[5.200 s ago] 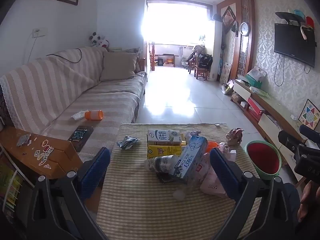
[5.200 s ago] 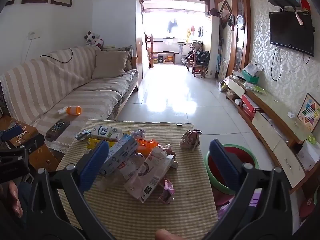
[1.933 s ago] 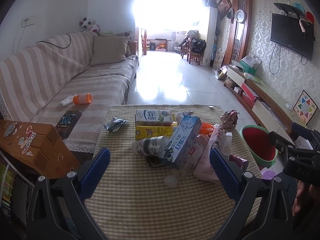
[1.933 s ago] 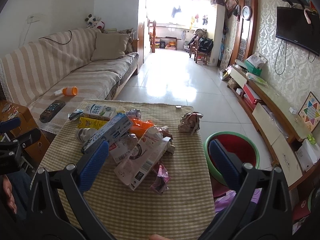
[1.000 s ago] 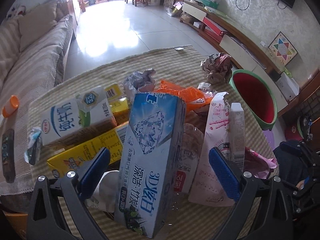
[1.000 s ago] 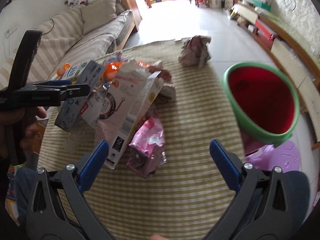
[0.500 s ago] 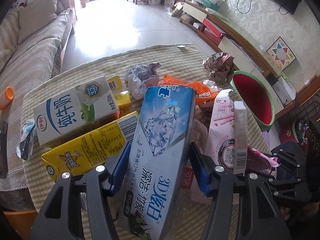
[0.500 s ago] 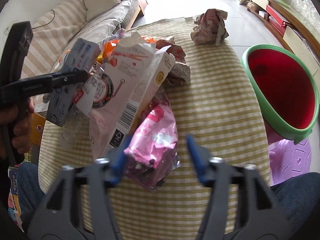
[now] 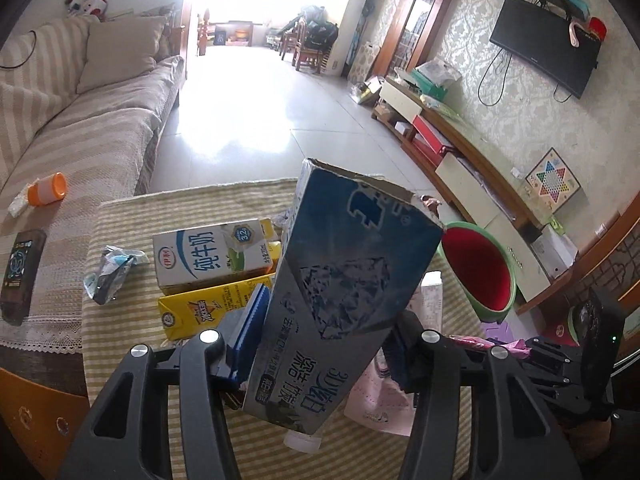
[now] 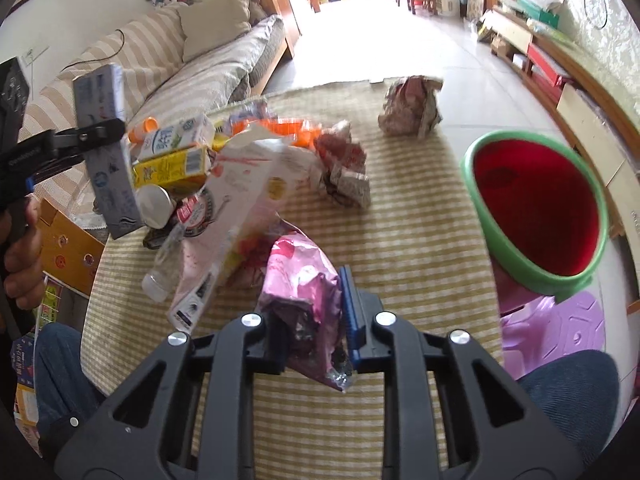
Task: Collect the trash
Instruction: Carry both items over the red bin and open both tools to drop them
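Note:
My left gripper is shut on a long blue box and holds it lifted above the table; the box also shows in the right wrist view. My right gripper is shut on a crumpled pink foil wrapper, raised just off the striped tablecloth. A green bin with a red inside stands off the table's right edge, also in the left wrist view.
On the table lie a white milk carton, a yellow carton, a pink-white carton, an orange wrapper, a clear bottle and crumpled paper balls. A sofa stands left.
Both grippers have closed. The left one took the blue box and lifted it upright off the pile. The right one closed on the pink wrapper and raised it slightly.

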Demonstrator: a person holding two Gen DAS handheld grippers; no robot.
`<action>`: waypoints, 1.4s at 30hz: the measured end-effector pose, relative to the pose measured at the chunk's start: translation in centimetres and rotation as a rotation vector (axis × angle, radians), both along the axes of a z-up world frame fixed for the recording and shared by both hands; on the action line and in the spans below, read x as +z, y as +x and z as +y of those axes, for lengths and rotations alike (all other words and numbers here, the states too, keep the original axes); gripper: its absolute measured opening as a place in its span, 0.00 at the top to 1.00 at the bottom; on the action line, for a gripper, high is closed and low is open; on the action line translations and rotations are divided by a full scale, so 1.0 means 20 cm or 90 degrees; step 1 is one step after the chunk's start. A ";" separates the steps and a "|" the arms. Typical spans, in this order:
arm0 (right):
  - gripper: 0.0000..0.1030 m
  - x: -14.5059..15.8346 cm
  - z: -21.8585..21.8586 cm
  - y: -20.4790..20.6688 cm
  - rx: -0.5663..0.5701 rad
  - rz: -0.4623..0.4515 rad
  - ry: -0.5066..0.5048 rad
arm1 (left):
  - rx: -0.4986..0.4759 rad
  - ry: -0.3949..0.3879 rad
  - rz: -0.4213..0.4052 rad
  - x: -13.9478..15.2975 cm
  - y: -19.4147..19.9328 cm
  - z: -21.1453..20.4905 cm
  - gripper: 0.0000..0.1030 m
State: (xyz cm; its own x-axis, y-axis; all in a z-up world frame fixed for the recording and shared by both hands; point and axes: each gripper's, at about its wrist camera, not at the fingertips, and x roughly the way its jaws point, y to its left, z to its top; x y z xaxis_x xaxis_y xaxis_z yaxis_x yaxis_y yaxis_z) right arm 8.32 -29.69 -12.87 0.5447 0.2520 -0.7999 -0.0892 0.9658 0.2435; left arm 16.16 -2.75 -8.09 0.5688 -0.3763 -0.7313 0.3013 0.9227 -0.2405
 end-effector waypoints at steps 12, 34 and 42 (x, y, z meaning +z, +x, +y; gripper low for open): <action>0.80 0.29 -0.09 -0.11 -0.017 -0.086 -0.016 | 0.021 -0.018 -0.048 0.22 -0.21 0.09 0.52; 0.80 0.42 -0.59 -0.06 -0.139 -0.136 0.010 | -0.071 -0.047 -0.067 0.32 -0.19 -0.37 0.52; 0.80 0.38 -0.92 -0.01 -0.204 -0.133 -0.006 | -0.160 -0.071 -0.049 0.26 -0.03 -0.84 0.52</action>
